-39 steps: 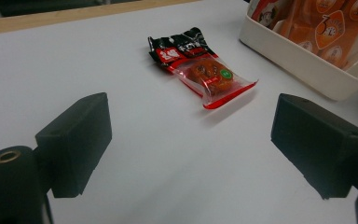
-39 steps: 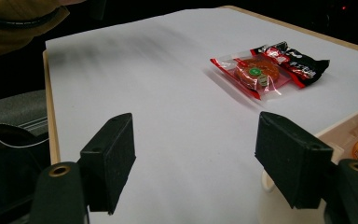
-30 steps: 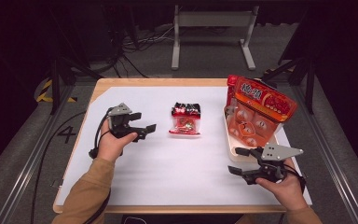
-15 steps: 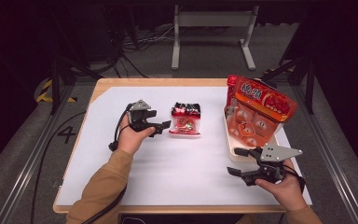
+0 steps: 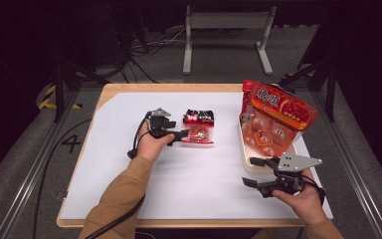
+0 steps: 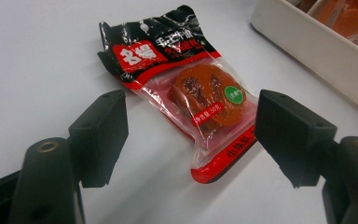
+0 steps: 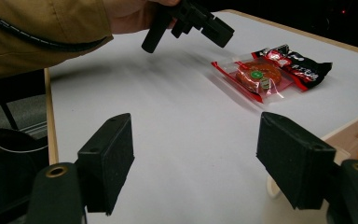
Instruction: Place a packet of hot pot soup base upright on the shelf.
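Snack packet (image 6: 193, 100), red and black, clear window: lies flat mid-counter (image 5: 129, 124), left of the white tray (image 5: 246, 158). Left tool (image 5: 183, 135): at the packet's left edge, jaws just been closing, packet's near end between them, not pressed. Right tool (image 5: 253, 172): jaws wide, empty, just beside the tray's near corner. Large red bag (image 5: 278, 112): stands in tray.

high: above, forward-down | gripper views: low, close | shared: snack packet (image 5: 198, 127)
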`<state>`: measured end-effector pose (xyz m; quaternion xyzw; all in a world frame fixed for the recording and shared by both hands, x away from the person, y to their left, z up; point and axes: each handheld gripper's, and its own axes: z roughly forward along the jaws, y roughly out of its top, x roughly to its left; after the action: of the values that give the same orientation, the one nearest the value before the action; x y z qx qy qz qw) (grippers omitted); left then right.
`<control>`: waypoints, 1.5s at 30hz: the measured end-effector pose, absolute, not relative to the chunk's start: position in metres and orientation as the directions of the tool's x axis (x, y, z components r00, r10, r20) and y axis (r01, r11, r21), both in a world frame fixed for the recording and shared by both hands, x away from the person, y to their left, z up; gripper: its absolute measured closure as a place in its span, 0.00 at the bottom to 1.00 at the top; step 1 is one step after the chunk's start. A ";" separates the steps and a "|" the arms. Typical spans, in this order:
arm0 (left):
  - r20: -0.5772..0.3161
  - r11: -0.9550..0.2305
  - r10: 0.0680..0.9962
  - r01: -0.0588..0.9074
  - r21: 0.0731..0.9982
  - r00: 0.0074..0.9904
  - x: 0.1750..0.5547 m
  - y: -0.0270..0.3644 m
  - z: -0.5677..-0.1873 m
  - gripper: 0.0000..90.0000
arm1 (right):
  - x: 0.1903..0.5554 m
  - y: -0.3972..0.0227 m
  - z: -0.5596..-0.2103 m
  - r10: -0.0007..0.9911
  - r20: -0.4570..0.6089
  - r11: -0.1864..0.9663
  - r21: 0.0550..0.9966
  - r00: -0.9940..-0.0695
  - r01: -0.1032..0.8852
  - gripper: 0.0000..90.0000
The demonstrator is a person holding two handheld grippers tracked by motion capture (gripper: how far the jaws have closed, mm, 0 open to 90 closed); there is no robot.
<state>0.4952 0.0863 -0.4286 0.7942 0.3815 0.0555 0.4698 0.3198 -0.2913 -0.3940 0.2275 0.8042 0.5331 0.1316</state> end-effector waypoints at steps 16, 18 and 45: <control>-0.347 -0.294 0.646 0.640 0.710 0.680 0.502 0.075 -0.445 0.51 | 0.320 -0.291 -0.397 0.504 0.033 0.337 0.912 -0.863 0.232 0.31; -0.350 -0.310 0.639 0.645 0.698 0.685 0.502 0.072 -0.446 0.54 | 0.320 -0.290 -0.397 0.504 0.031 0.339 0.912 -0.863 0.231 0.31; -0.214 -0.406 0.621 0.543 0.735 0.754 0.481 0.064 -0.434 1.00 | 0.322 -0.290 -0.395 0.521 0.034 0.337 0.910 -0.853 0.242 0.31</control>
<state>0.4812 0.0643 -0.4341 0.8370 0.3475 0.0465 0.4200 0.3224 -0.2903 -0.3954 0.2364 0.8067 0.5250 0.1330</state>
